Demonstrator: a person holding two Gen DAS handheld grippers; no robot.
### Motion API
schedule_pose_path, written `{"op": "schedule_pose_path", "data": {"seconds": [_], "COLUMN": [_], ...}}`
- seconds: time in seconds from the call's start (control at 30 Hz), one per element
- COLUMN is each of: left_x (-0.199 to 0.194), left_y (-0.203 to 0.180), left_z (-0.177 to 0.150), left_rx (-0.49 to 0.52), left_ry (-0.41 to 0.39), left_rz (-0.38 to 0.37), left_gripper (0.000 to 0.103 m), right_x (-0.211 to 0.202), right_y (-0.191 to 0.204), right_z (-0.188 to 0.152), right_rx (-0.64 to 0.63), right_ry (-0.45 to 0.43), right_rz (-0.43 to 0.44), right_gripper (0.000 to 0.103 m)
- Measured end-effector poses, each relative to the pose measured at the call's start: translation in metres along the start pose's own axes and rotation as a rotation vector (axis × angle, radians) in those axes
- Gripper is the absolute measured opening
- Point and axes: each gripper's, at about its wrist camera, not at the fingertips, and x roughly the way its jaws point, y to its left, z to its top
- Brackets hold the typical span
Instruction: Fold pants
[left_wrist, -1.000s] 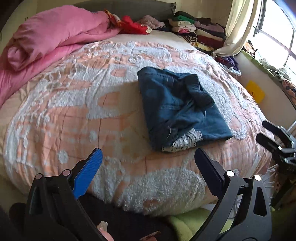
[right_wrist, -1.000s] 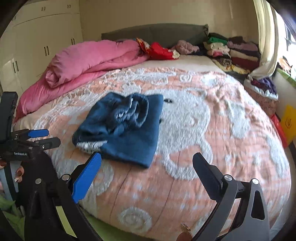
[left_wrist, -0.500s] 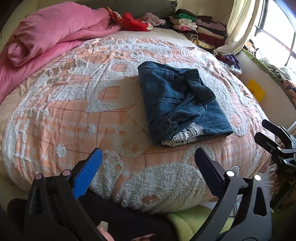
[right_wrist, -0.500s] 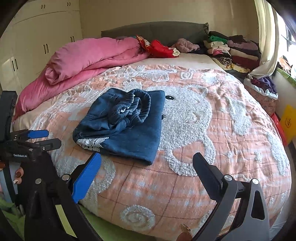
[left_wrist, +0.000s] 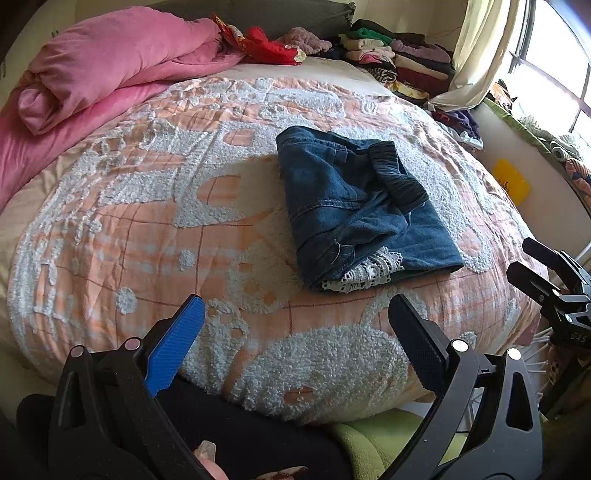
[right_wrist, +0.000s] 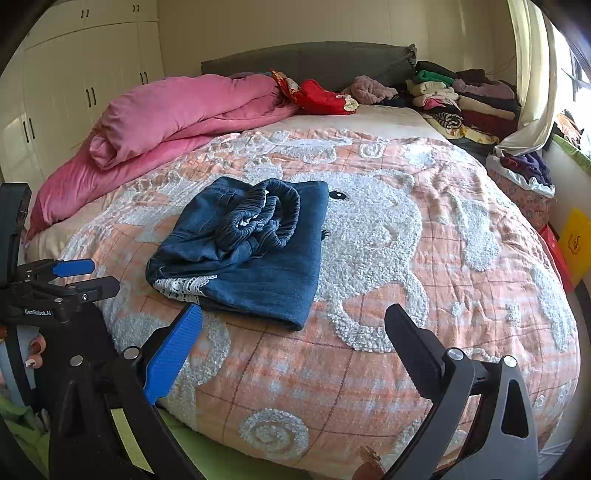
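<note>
Dark blue pants (left_wrist: 354, 206) with white lace trim lie on a peach-and-white checked bedspread (left_wrist: 147, 229) beside a pink duvet (left_wrist: 110, 62).

The left gripper (left_wrist: 295, 332) is held low with its two fingers spread wide apart and nothing between them. The right gripper (right_wrist: 293, 339) is held the same way, fingers wide apart and empty. The two are side by side and well apart. A hand (right_wrist: 35, 354) with painted nails grips the left gripper's handle.
</note>
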Motion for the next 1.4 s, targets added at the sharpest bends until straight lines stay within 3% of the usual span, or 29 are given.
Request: {"op": "schedule_pose_path", "data": {"seconds": [1.4], "left_x": [-0.0026], "left_y": [0.0037], "left_z": [0.0006], "left_rx": [-0.005], "left_ry": [0.003], "left_rz": [0.007], "left_gripper": [0.093], "right_x": [-0.0001], "right_y": [-0.0022], "right_z": [-0.0029], "right_rx": [0.01], "right_ry": [0.005], "right_rz": [-0.013], "right_gripper": [0.098]}}
